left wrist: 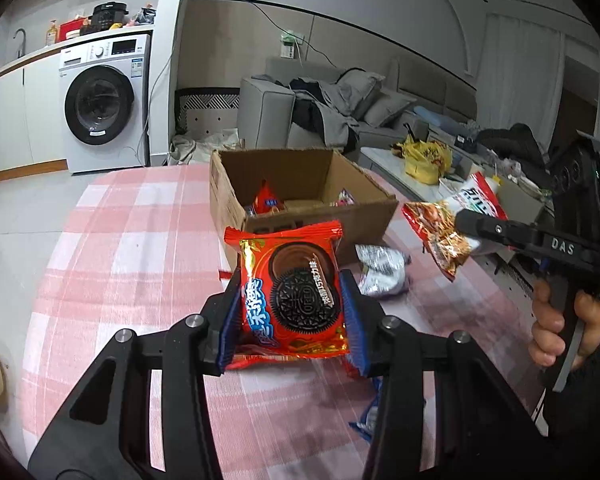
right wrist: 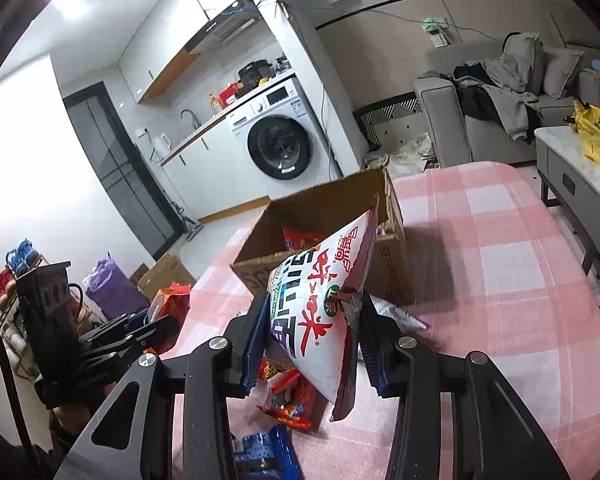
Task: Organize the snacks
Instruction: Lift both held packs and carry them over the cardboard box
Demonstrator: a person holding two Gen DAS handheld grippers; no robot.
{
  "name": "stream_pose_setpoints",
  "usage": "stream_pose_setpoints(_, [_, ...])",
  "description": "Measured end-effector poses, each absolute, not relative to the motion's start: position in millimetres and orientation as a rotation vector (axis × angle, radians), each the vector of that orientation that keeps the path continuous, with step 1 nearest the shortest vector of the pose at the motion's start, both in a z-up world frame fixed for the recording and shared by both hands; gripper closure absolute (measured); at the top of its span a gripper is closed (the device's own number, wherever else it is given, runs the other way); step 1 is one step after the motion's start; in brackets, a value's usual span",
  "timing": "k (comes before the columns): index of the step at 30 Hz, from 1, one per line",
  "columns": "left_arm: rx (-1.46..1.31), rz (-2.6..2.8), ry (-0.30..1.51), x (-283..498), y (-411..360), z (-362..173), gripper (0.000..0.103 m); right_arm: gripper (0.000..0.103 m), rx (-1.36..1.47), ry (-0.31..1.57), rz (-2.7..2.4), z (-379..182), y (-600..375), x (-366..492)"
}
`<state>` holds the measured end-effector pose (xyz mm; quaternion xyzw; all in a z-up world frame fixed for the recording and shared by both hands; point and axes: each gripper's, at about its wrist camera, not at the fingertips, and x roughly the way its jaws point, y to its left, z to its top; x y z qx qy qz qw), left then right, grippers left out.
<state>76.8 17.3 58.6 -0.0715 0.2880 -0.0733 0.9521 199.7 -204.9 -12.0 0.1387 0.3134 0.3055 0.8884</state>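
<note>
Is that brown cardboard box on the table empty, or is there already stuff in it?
Not empty. The open-topped brown cardboard box already holds at least a red snack packet and another packet at its right wall; much of its floor is hidden.

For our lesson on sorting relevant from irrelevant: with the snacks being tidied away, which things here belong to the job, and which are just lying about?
Belongs to the job:
- red Oreo packet, held in the left tool
- white snack bag, held in the right tool
- cardboard box
- silver packet on the table

Just lying about:
- washing machine
- sofa
- yellow bag
</note>
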Motion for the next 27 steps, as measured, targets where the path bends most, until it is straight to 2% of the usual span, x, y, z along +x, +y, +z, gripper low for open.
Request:
stream_pose_setpoints(19, [-0.162,-0.097,0.501,123,18,108,0.062,0.061,0.331,0.545,0.609,61,-202,207])
stream_pose_setpoints(27, [-0.168,-0.081,0.496,144,17,110,0.062,0.061,0.331,0.512,0.599,71,-192,227])
